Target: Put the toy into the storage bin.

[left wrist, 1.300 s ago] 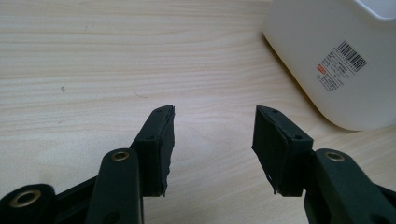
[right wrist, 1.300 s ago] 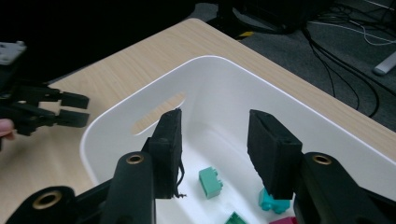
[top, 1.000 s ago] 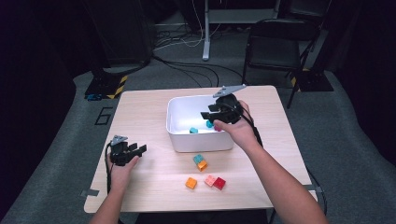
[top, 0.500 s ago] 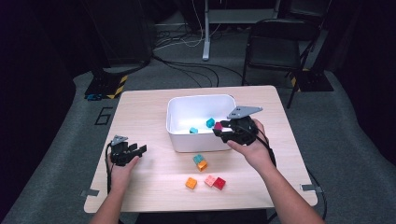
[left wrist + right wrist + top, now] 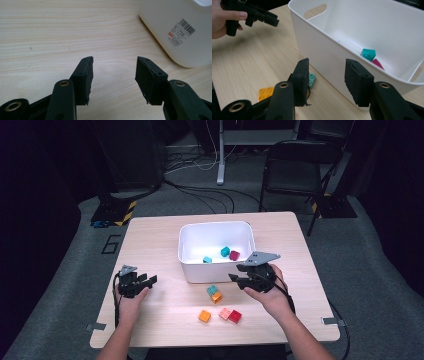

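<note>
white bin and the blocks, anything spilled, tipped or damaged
Nothing stands out. The white bin sits upright on the table with three blocks inside; five loose blocks lie in front, unsorted rather than spilled.

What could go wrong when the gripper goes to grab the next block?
1. The teal plastic block sits stacked on the orange plastic block, so the open right gripper might topple the pair or lift both.
2. That stack lies close to the white plastic bin, so the gripper could bump the bin's wall.
3. The pink block and red block touch; grabbing one may shove the other.
</note>
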A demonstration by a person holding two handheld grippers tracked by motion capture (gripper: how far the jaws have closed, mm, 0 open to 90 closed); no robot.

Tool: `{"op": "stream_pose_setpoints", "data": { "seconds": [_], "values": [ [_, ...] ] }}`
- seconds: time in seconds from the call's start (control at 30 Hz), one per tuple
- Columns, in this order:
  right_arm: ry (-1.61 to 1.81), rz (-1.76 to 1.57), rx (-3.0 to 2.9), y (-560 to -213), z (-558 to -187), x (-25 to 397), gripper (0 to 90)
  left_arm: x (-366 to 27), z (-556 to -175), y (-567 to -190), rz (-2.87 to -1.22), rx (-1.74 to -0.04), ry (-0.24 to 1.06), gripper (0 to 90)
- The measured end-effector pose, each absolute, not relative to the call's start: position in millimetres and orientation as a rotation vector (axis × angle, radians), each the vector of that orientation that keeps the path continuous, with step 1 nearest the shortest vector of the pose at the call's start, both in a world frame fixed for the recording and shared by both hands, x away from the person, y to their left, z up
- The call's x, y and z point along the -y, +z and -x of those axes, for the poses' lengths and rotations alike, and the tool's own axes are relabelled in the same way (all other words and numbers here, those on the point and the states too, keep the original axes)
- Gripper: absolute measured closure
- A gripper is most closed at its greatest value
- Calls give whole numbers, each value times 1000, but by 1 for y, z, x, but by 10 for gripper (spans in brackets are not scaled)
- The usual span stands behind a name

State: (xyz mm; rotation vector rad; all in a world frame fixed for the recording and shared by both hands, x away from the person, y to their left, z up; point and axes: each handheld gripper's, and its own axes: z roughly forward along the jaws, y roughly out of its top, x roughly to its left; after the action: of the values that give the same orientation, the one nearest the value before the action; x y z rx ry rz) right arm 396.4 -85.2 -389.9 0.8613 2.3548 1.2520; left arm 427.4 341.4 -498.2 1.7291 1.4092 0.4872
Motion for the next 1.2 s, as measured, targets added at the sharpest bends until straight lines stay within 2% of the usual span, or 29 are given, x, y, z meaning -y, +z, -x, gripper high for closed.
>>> {"op": "stream_pose_setpoints", "data": {
  "seconds": [0.8, 1.2],
  "values": [
    [1186, -896, -2458, -467, -379, 92, 551, -339, -429, -499, -1740, -1401, 489, 483],
    [1150, -872, -2506, -477, -371, 92, 552, -328, -434, -497, -1762, -1361, 479, 485]
  ]
}}
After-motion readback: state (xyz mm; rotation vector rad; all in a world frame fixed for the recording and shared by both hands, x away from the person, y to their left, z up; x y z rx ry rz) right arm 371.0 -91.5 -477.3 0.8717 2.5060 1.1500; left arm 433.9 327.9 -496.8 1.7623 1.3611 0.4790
